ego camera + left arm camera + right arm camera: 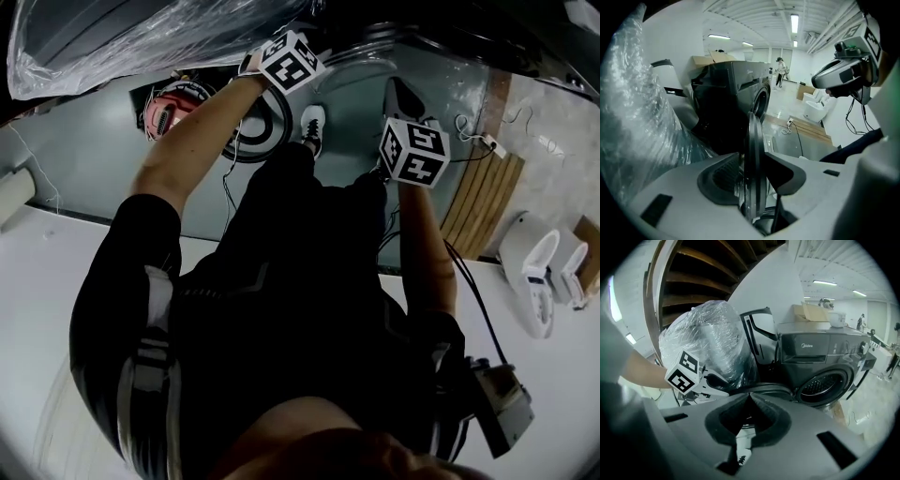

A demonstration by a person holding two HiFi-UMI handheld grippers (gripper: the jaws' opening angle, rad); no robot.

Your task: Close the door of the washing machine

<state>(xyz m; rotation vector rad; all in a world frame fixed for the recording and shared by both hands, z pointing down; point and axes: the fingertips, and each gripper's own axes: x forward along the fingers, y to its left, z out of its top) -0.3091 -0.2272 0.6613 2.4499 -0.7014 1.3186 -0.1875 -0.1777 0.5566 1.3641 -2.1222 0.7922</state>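
Note:
A dark front-loading washing machine (820,350) stands with its drum opening (825,386) uncovered. Its round door (761,391) hangs swung out. In the left gripper view the door (753,140) shows edge-on, and my left gripper (753,161) is open with that rim standing between its jaws. In the head view the door (261,131) is a dark ring under the left marker cube (291,61). My right gripper (750,397) is shut on nothing, back from the door and to the right of the left gripper (723,391). The right marker cube (414,150) sits lower right.
A large plastic-wrapped bundle (708,341) stands close on the machine's left. Cardboard boxes (813,312) lie on top of the machine. Wooden planks (483,202), a trailing cable (469,131) and white fixtures (544,272) lie on the floor to the right. A person (780,70) stands far off.

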